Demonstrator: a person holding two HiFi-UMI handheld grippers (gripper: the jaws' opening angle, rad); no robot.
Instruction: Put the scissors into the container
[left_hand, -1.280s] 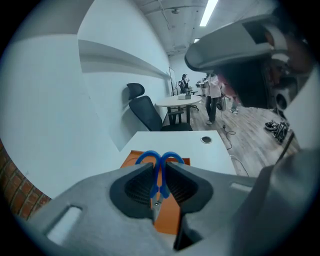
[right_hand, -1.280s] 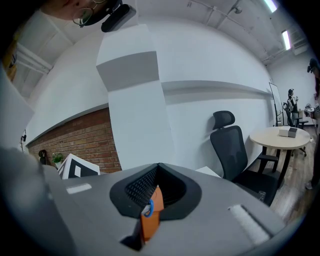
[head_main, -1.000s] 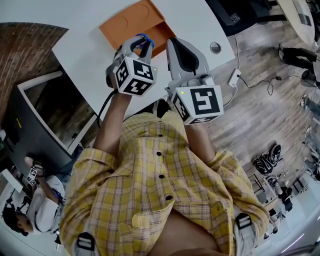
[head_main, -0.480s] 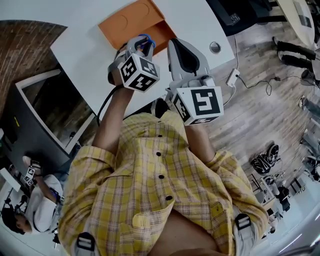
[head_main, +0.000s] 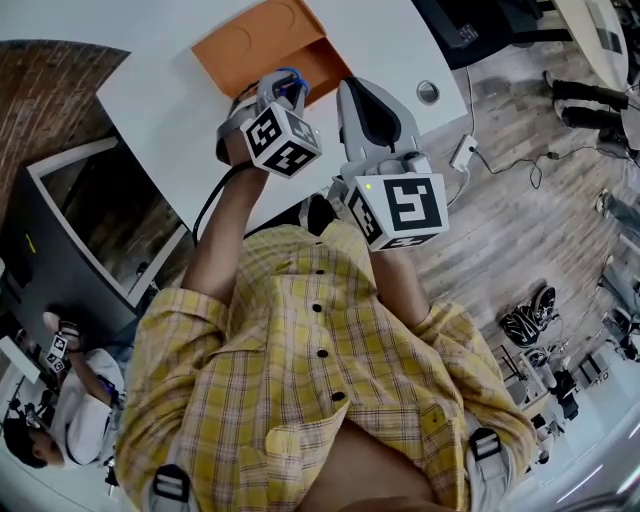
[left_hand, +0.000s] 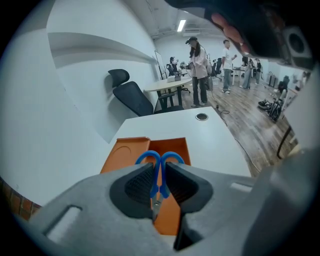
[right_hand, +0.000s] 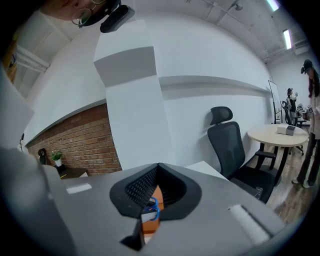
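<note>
Blue-handled scissors (head_main: 291, 79) hang handles-forward in my left gripper (head_main: 284, 95), which is shut on them just over the near edge of the orange container (head_main: 262, 42). In the left gripper view the blue loops (left_hand: 160, 160) stick out past the pads, blades pointing back, and the orange container (left_hand: 125, 154) lies open on the table right below. My right gripper (head_main: 352, 88) hovers beside the left one, jaws shut with nothing in them. In the right gripper view its tips (right_hand: 158, 166) meet, and the scissors (right_hand: 153, 206) show in the gap behind them.
The white table (head_main: 170, 95) has a round cable hole (head_main: 428, 93) at its right corner. A black office chair (left_hand: 131, 96) stands beyond the table's far edge, and people (left_hand: 197, 57) stand further back. A power strip (head_main: 465, 152) lies on the wooden floor.
My left gripper has carried the scissors a little forward, closer over the orange container. The right gripper has stayed put.
</note>
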